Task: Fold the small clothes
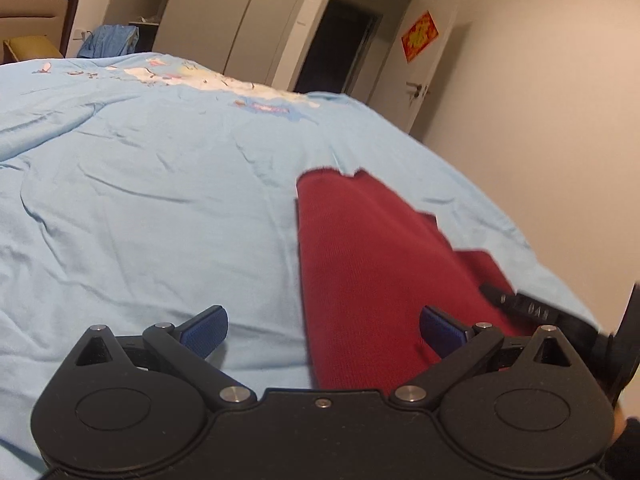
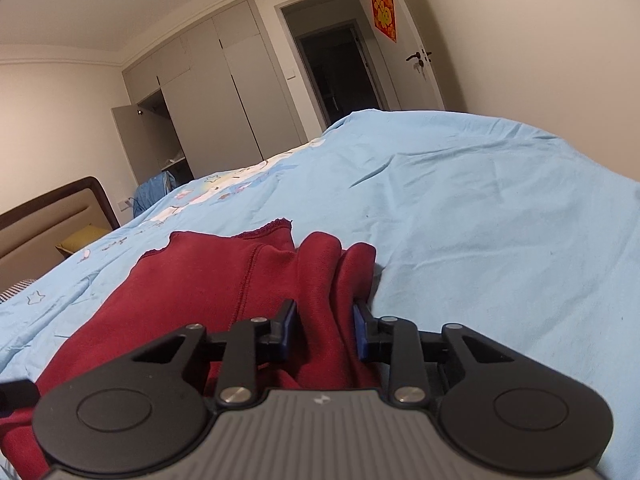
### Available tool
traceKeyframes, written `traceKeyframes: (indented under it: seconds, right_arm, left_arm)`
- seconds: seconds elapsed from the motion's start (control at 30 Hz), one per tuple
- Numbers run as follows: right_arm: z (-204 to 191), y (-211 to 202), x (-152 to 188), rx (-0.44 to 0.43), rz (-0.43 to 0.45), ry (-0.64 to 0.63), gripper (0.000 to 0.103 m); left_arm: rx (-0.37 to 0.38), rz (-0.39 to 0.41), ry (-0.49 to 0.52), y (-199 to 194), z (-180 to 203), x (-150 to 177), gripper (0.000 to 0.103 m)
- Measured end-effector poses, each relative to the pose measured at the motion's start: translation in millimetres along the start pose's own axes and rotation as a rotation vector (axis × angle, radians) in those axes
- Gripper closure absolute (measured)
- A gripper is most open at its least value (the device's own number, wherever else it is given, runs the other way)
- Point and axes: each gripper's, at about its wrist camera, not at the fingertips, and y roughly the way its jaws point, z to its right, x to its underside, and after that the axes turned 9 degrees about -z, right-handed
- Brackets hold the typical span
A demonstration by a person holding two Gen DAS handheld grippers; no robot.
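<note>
Red garment (image 2: 192,292), a soft knit with stitched seams, lies on our pale blue bed sheet (image 1: 140,200). We keep the right gripper (image 2: 325,330) clamped on 1 bunched fold, presumably to carry that edge over. The left gripper (image 1: 324,330) hovers at the cloth's edge, jaws spread wide, holding nothing.

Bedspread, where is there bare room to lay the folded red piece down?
The bedspread is bare left of the red garment, up to the cartoon print. Another bare stretch lies right of it. Crowded where the right gripper bunches the cloth.
</note>
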Motion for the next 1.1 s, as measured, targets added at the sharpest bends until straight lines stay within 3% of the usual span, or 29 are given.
traceKeyframes:
  seconds: [0.1, 0.27, 0.37, 0.63, 0.77, 0.83, 0.87, 1.1]
  right_arm:
    - [0, 0, 2, -0.005, 0.004, 0.0, 0.071]
    - [-3, 0, 4, 0.003, 0.009, -0.01, 0.071]
    - [-3, 0, 5, 0.006, 0.012, -0.015, 0.071]
    - [-2, 0, 6, 0.0, 0.016, -0.01, 0.069]
    - [-1, 0, 6, -0.002, 0.015, -0.006, 0.068]
    - [-1, 0, 6, -0.002, 0.015, -0.006, 0.068]
    - [-1, 0, 6, -0.002, 0.015, -0.006, 0.068]
    - [-1, 0, 6, -0.003, 0.016, -0.006, 0.068]
  left_arm:
    - [0.02, -0.016, -0.053, 7, -10, -14, 0.001]
    - [0.055, -0.052, -0.273, 29, -37, -40, 0.004]
    - [0.073, -0.058, -0.333, 40, -43, -53, 0.007]
    - [0.043, -0.131, -0.249, 62, -26, -55, 0.02]
    - [0.08, -0.154, -0.261, 66, -22, -52, 0.03]
    - [0.099, -0.176, -0.26, 70, -19, -49, 0.05]
    - [0.111, -0.189, -0.267, 73, -18, -48, 0.054]
    - [0.086, -0.188, -0.248, 76, -11, -46, 0.057]
